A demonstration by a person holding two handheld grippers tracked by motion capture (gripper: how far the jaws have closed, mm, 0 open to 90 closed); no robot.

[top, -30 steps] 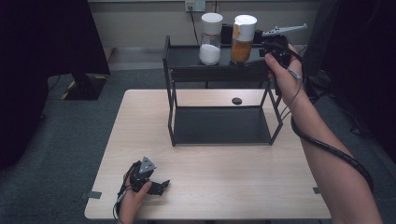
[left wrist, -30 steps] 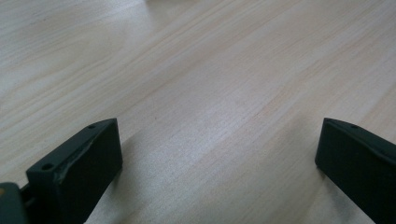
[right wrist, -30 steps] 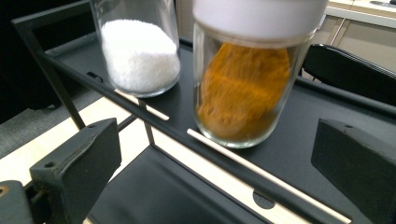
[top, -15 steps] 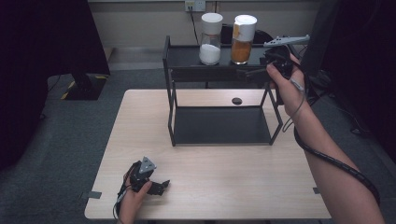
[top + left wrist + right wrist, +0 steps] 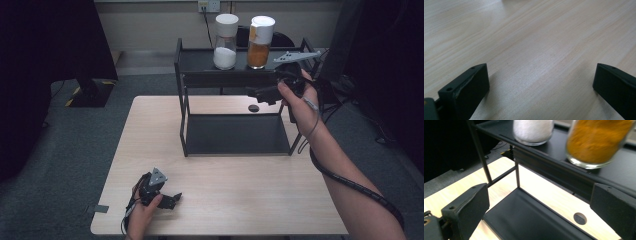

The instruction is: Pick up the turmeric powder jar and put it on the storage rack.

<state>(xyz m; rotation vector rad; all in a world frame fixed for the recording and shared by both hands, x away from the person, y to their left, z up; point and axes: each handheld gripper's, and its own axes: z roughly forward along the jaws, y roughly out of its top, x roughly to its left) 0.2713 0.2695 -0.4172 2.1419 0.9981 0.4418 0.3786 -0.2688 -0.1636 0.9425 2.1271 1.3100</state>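
A black two-tier rack (image 5: 200,120) stands at the back of the wooden table. Its top shelf (image 5: 554,170) carries a jar of white powder (image 5: 226,42) (image 5: 532,131) and, to the right of it, a jar of orange powder (image 5: 260,42) (image 5: 596,142). My right gripper (image 5: 257,93) (image 5: 540,191) hovers open at the rack's front right, just below the top shelf's front edge and short of the orange jar, with nothing between its jaws. My left gripper (image 5: 172,199) (image 5: 541,72) rests open on the table near the front left, holding nothing.
The rack's lower shelf (image 5: 529,220) is bare. A small round hole (image 5: 253,108) (image 5: 580,218) sits in the tabletop (image 5: 240,200) behind the rack. A dark cabinet (image 5: 60,40) stands on the floor at the left. The right gripper's cable (image 5: 350,182) runs along the forearm.
My right gripper has come down and to the left, from beside the orange jar to the front edge of the top shelf. The left gripper has stayed put.
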